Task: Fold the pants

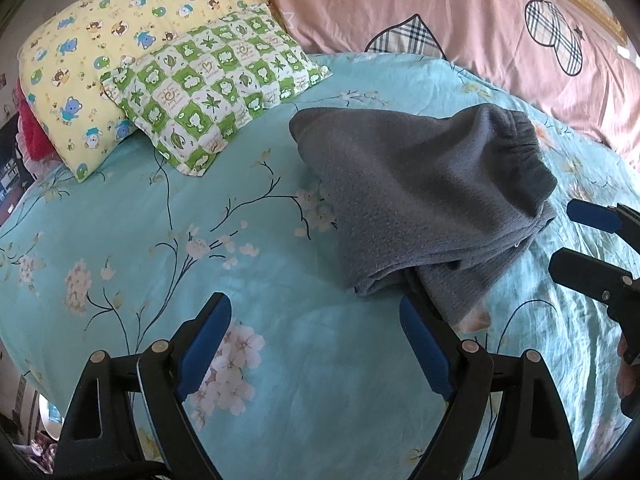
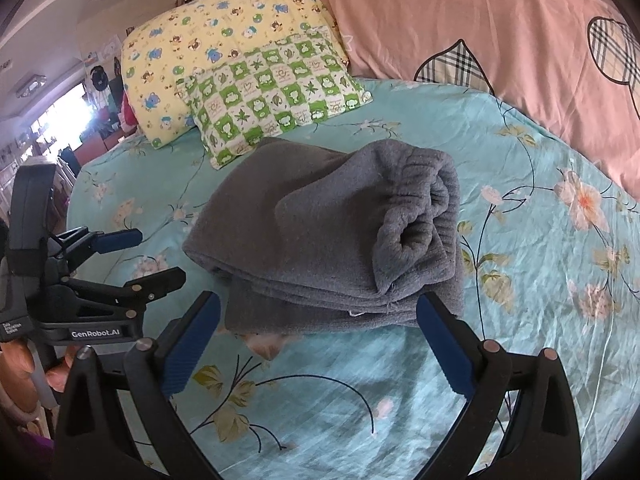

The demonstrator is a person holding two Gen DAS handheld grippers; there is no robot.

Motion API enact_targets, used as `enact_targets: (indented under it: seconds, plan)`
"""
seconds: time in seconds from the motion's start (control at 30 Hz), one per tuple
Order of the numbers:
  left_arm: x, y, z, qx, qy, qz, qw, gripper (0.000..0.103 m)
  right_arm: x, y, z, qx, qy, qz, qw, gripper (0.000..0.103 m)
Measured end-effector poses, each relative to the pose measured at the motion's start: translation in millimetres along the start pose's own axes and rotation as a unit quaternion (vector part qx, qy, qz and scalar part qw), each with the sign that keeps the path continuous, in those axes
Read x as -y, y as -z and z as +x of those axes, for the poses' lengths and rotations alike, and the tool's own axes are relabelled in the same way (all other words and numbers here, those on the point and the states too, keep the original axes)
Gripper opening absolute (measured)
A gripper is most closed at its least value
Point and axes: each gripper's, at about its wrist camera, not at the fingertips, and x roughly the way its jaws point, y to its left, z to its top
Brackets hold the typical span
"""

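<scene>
The gray pants (image 2: pixel 320 236) lie folded in a thick bundle on the bed (image 2: pixel 520 280), waistband on top. Both the left gripper (image 1: pixel 316 340) and right gripper (image 2: pixel 320 340) hang wide and empty just short of it. Best to press the bulging top layer flat (it looks springy), then square the edges.

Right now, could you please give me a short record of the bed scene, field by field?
garment: grey pants, folded into a layered bundle
surface: turquoise floral bedsheet
behind: green checked pillow leaning on yellow pillow
left tongs: open, empty
right tongs: open, empty, near the bundle's front edge
</scene>
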Motion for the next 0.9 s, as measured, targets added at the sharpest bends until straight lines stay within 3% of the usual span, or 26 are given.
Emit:
enact_targets:
  seconds: [0.9]
  plan:
    - [4.2,2.8,18.2,-0.007,0.01,0.006,0.9999,0.087,-0.6,10.7,14.4,-0.015,0.037,-0.017,0.999,0.1]
